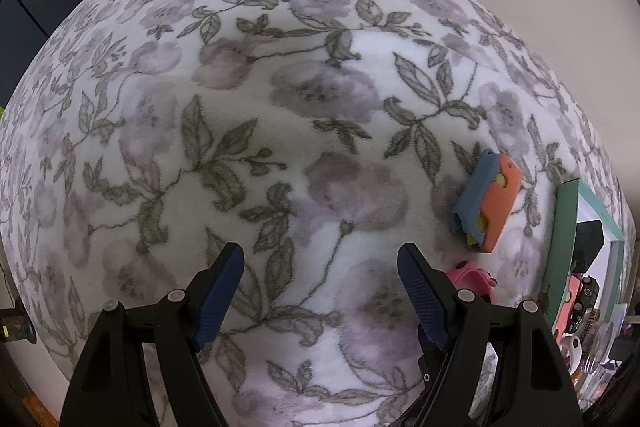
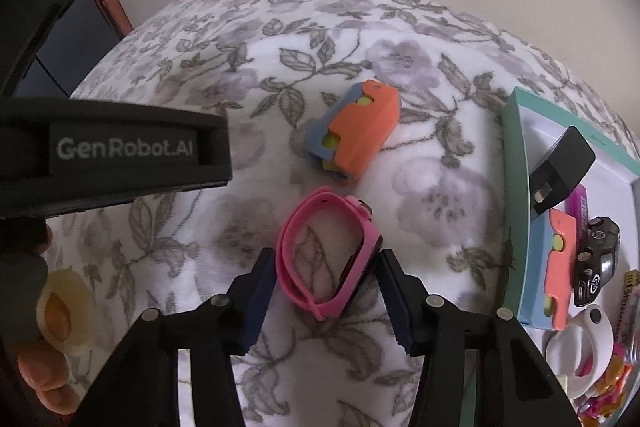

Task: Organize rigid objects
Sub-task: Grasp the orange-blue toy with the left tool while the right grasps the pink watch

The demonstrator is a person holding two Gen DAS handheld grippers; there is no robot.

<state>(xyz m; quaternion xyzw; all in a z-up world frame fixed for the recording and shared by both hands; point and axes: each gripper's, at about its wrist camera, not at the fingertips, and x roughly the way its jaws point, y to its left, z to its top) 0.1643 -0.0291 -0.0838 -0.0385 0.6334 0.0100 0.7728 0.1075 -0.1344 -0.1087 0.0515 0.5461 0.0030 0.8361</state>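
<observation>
Straddling a pink watch (image 2: 330, 259), the right gripper (image 2: 328, 293) is pointed down at a floral blanket (image 2: 224, 227); its jaws are set close on either side of the looped band, and whether the pads press it cannot be told. Just beyond the watch, an orange-and-blue block toy (image 2: 354, 131) is seen lying on the blanket. To the right of this gripper a teal-rimmed box (image 2: 514, 187) is placed, holding a black adapter (image 2: 560, 171), a toy car (image 2: 598, 263) and a second orange-and-blue block (image 2: 554, 275). The left gripper (image 1: 320, 291) is held with its jaws apart over bare blanket, nothing between them; the block toy and the watch lie off to its right.
</observation>
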